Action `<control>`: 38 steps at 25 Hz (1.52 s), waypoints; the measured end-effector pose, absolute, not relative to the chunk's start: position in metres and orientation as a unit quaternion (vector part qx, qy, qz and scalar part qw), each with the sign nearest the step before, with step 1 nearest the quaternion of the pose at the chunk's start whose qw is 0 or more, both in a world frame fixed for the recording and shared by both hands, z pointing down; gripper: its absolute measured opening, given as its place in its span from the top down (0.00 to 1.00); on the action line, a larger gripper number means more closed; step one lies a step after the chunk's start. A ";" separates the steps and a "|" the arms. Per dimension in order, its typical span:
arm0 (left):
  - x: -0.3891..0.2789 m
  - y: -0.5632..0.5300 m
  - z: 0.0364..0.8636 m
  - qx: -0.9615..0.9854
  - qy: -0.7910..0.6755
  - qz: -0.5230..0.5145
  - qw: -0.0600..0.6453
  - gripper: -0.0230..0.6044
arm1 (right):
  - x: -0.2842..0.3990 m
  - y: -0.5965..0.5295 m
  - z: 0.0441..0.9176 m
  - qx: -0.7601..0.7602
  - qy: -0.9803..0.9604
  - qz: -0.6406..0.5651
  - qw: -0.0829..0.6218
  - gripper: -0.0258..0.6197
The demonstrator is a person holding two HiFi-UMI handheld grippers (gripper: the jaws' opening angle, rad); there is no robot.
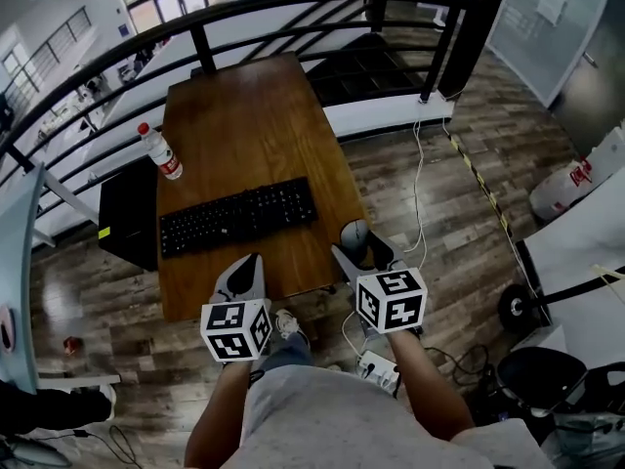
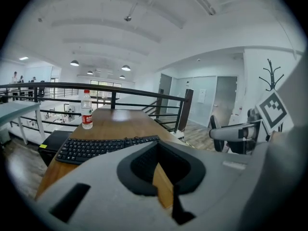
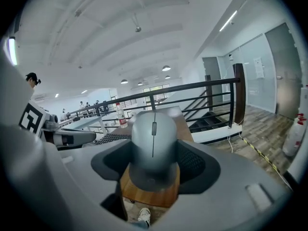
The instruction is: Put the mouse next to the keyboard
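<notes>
A grey mouse [image 1: 355, 233] sits at the front right corner of the wooden table [image 1: 244, 115]. My right gripper [image 1: 359, 247] has a jaw on each side of it. In the right gripper view the mouse [image 3: 153, 143] fills the space between the dark pads, which press against its flanks, over the table corner [image 3: 149, 196]. The black keyboard [image 1: 239, 216] lies across the table to the left of the mouse, also visible as keyboard [image 2: 103, 147]. My left gripper [image 1: 249, 264] hovers over the table's front edge with its jaws together and nothing in them.
A water bottle [image 1: 159, 150] stands at the table's left edge behind the keyboard. A black box [image 1: 127, 213] sits beside the table on the left. A black railing [image 1: 293, 8] runs behind. A power strip [image 1: 376, 367] and cables lie on the floor by my feet.
</notes>
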State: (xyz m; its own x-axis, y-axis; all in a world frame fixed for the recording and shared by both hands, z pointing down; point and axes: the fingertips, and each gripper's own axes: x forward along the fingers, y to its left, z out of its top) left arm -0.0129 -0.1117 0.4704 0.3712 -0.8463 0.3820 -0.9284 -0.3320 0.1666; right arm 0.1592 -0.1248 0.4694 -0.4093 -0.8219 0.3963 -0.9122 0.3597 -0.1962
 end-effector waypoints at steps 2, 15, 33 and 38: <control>-0.015 -0.131 0.470 0.810 -0.546 0.112 0.181 0.97 | 0.159 -0.144 0.473 0.535 -0.812 0.199 0.124 0.50; -0.056 -0.250 0.483 0.816 -0.529 0.123 0.199 0.97 | 0.146 -0.259 0.503 0.565 -0.768 0.231 0.196 0.50; -0.076 -0.296 0.502 0.801 -0.543 0.122 0.221 0.97 | 0.150 -0.321 0.567 0.548 -0.742 0.277 0.270 0.50; -0.078 -0.303 0.510 0.786 -0.561 0.125 0.228 0.97 | 0.152 -0.328 0.588 0.536 -0.735 0.297 0.291 0.50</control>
